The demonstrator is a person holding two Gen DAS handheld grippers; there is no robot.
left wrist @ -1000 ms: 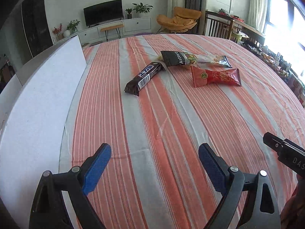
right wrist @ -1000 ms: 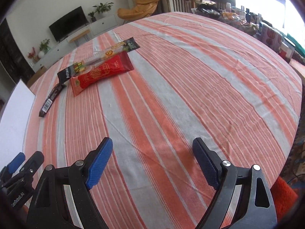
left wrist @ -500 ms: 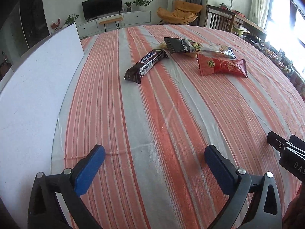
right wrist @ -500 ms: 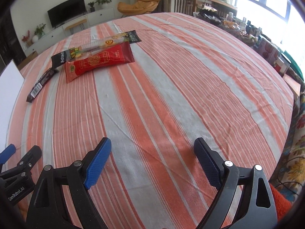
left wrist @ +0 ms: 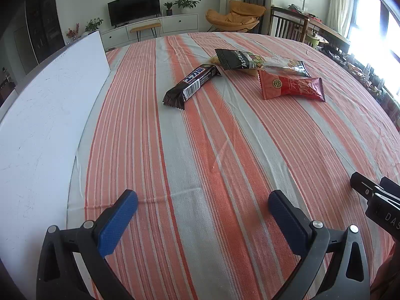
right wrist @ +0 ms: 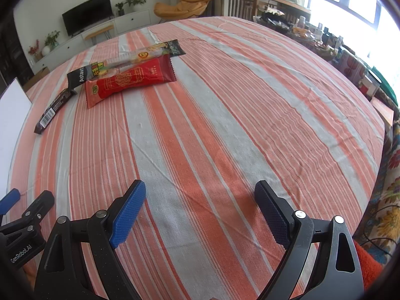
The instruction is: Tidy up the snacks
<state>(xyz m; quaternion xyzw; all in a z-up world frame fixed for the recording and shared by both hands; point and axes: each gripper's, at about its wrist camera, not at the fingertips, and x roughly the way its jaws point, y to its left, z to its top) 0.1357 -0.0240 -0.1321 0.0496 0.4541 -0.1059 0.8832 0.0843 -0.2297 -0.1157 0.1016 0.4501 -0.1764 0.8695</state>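
Three snacks lie together on the striped tablecloth (left wrist: 225, 150) far ahead of both grippers. A dark brown chocolate bar (left wrist: 191, 86) with a barcode lies leftmost; it also shows in the right wrist view (right wrist: 53, 111). A long black-ended Astavt packet (left wrist: 260, 62) lies behind, seen too in the right wrist view (right wrist: 125, 63). A red packet (left wrist: 291, 86) lies in front of it, also in the right wrist view (right wrist: 130, 80). My left gripper (left wrist: 203, 213) is open and empty over the cloth. My right gripper (right wrist: 200, 211) is open and empty.
A white board (left wrist: 42, 115) lies along the table's left side. The table edge (right wrist: 382, 135) falls away at right, with a cluttered side table (right wrist: 312, 35) beyond. Chairs and a TV stand are behind the table.
Both grippers have moved forward a little toward the snacks and stayed open. The snacks have not moved.
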